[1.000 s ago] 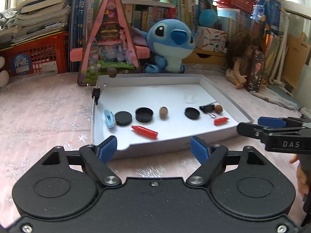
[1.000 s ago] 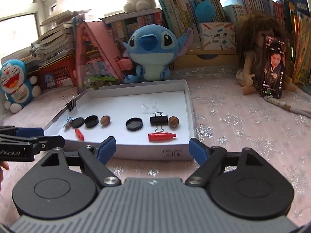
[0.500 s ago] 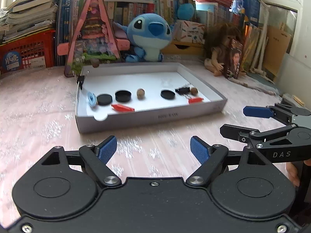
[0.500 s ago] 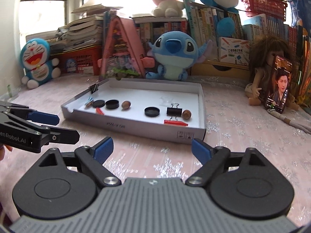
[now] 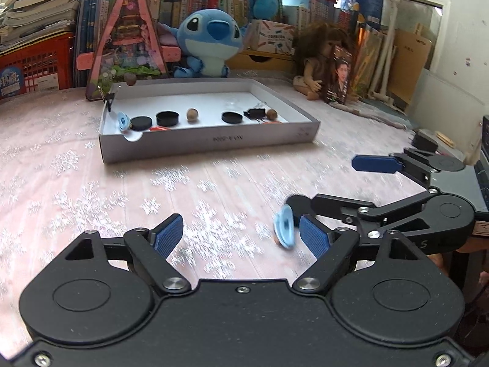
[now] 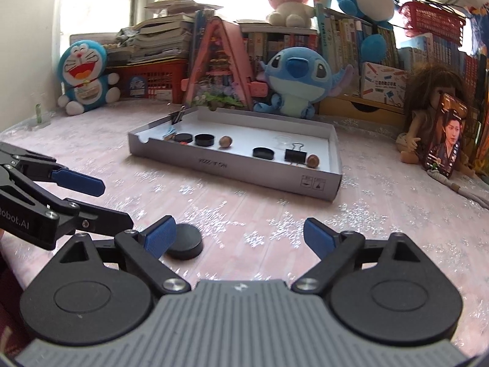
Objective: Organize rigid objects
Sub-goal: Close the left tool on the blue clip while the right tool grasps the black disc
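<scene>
Left wrist view, from left to right: far off stands a red plastic crate [image 5: 33, 67] under stacked books, then a pink triangular toy house [image 5: 128, 42], then a blue plush Stitch toy [image 5: 211, 39] behind the shallow white cardboard tray [image 5: 207, 143]. Inside the tray I see a pale blue plastic disc [image 5: 123, 121] leaning at the left end, three flat black round caps [image 5: 141, 122], a brown wooden bead [image 5: 192, 114] and a black binder clip [image 5: 256, 113]. My left gripper [image 5: 241, 238] is spread wide over the pink snowflake tablecloth [image 5: 91, 208], with nothing between its pads. Just inside its right finger a second pale blue disc [image 5: 284, 229] stands on edge on the cloth, blurred; I cannot tell whether they touch. Further right my right gripper [image 5: 333, 189] reaches in, and a brown-haired doll [image 5: 318, 61] sits far behind it.

From the right wrist camera, a Doraemon plush [image 6: 84, 79] sits far left. My right gripper's jaws have just been opening and stand wide; a loose black round cap [image 6: 185, 241] lies on the cloth beside its left pad, which partly hides it, well short of the tray.
</scene>
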Tool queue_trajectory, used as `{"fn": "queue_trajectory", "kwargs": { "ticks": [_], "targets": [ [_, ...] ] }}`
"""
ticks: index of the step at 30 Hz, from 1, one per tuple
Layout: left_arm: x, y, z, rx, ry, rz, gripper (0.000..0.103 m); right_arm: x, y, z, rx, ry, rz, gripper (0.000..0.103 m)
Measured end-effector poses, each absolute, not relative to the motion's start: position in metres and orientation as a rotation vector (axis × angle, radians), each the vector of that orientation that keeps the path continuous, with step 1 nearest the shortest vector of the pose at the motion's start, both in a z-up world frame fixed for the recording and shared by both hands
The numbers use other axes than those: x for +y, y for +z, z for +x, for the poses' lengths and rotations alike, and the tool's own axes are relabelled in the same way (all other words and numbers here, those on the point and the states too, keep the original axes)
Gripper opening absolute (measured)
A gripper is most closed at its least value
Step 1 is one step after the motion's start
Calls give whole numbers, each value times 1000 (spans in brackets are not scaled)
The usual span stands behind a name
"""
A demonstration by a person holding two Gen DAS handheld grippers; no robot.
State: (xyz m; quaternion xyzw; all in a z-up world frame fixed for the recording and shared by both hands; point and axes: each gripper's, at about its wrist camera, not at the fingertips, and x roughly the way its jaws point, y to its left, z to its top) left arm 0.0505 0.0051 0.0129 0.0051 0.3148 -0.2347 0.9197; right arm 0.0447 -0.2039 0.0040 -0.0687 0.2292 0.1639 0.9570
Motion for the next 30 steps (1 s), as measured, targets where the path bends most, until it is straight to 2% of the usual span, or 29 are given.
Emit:
{"fn": "queue_trajectory", "kwargs": {
  "ticks": [10, 16, 19, 22, 24, 30],
  "targets": [
    [-4, 1, 41, 632, -493, 65, 82, -201, -7, 43, 449, 321, -159, 99],
    [-4, -3, 42, 618, -494, 66, 77, -205, -8, 48, 481, 332, -129, 99],
    [-5, -3, 39, 606, -495, 76, 70, -204, -9, 48, 487, 339, -135, 99],
    [-7, -3, 36, 591, -498, 106, 59, -201, -10, 48, 497, 342, -151, 99],
    [-8, -3, 33, 586, -510, 111, 48, -200, -10, 48, 497, 344, -162, 99],
    [-11, -1, 32, 584, -524, 101, 36, -199, -10, 48, 499, 344, -167, 99]
  ]
}}
